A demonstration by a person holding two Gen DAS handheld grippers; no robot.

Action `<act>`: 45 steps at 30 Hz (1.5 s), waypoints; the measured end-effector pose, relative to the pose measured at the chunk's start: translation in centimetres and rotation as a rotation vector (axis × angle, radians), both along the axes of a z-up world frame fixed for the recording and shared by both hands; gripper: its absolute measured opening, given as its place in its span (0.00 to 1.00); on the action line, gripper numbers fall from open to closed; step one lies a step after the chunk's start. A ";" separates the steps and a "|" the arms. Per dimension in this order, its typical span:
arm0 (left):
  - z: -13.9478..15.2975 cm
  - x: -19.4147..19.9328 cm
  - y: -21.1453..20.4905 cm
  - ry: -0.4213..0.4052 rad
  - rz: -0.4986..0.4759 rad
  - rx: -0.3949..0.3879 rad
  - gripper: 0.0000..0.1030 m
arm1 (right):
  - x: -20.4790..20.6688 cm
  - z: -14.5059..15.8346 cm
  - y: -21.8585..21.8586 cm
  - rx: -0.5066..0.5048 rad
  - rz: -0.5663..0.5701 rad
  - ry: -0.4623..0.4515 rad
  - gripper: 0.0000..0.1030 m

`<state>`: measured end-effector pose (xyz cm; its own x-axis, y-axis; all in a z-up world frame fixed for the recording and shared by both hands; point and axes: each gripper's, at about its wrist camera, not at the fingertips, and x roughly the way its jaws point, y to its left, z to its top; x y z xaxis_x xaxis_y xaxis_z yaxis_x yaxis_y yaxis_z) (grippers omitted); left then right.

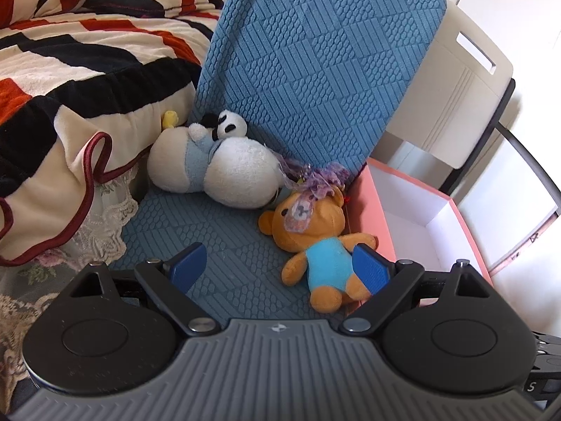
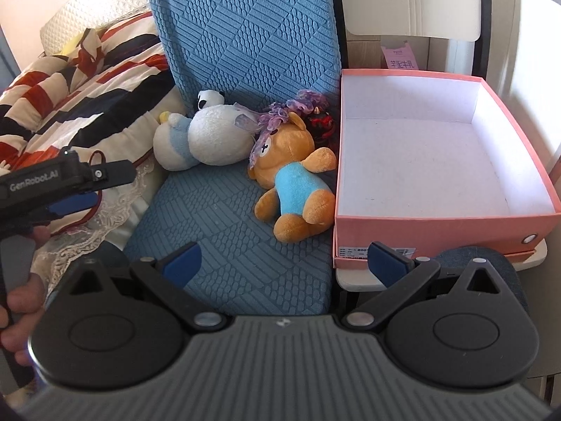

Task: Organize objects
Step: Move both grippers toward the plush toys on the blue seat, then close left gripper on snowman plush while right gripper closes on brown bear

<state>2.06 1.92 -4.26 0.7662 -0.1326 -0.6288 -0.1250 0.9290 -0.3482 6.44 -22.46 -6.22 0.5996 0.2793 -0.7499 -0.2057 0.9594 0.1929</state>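
Two grippers in view, both with jaws standing wide apart and nothing between the pads. Left gripper (image 1: 278,268) hovering over the seat of a blue-covered chair (image 1: 315,70), its right pad overlapping the arm of an orange bear (image 1: 320,242) in the picture; contact not determinable. Right gripper (image 2: 282,263) held above the front edge of the same seat, clear of all toys. Bear in light blue shirt lying on its back at the seat's right side, against the wall of a pink box (image 2: 438,217). Box open, white inside, holding nothing, standing just beside the chair on a pale surface. White plush (image 2: 210,137) with pale blue collar lying at the rear of the seat, touching the backrest; small panda toy (image 2: 208,100) behind it. Purple frilly item (image 2: 298,105) draped over the bear's head. Small dark red object (image 2: 320,122) wedged between bear and box; identity unclear. Striped blanket (image 1: 70,70) on the left.
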 end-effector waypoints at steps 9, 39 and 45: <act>-2.2 2.9 0.4 -0.015 -0.004 -0.015 0.90 | 1.9 -0.3 0.9 -0.024 0.028 -0.022 1.00; -10.7 11.7 8.7 -0.095 0.116 -0.448 0.90 | 9.8 -5.6 7.5 -0.131 0.141 -0.217 0.98; -12.3 14.1 10.5 -0.106 0.169 -0.635 0.90 | 10.7 -7.3 8.8 -0.200 0.181 -0.225 0.96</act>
<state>16.12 12.46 -16.54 0.8623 -0.3250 -0.3884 -0.1860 0.5102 -0.8397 17.11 -13.63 -13.53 0.7104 0.2569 -0.6552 -0.3916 0.9178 -0.0647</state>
